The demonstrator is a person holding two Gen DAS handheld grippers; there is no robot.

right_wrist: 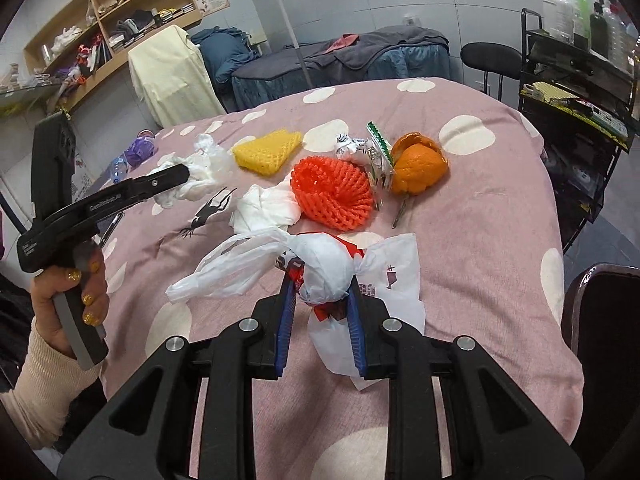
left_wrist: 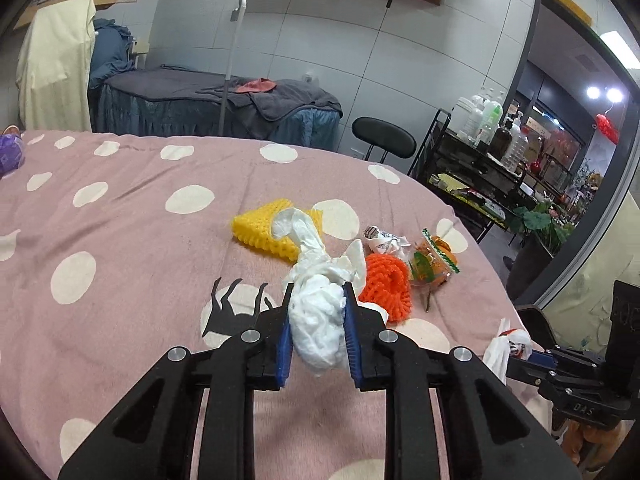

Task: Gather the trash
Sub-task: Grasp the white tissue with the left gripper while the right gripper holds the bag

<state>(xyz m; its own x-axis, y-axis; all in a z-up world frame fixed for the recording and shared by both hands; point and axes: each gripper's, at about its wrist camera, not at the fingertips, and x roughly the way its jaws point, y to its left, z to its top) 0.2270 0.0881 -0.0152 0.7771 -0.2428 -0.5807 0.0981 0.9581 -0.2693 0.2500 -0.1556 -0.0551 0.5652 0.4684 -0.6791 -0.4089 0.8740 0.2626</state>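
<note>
pink polka-dot bed cover point(right_wrist: 480, 216) carries trash, spread ahead of both tools. orange foam fruit net point(right_wrist: 334, 194) just beyond right tool point(right_wrist: 320, 304), nearer it than left. yellow foam net point(left_wrist: 266, 230) straight ahead of left tool point(left_wrist: 318, 320). right tool clamped on knotted white plastic bag point(right_wrist: 326, 272); left tool clamped on crumpled white tissue wad point(left_wrist: 318, 330). left tool's body reads "genrobot.ai"; bag print unreadable.

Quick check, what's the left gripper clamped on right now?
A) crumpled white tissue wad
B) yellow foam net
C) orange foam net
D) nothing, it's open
A: in the left wrist view the left gripper has its blue-padded fingers pressed against both sides of a crumpled white tissue wad, while the orange foam net and yellow foam net lie untouched on the bedspread.
</note>
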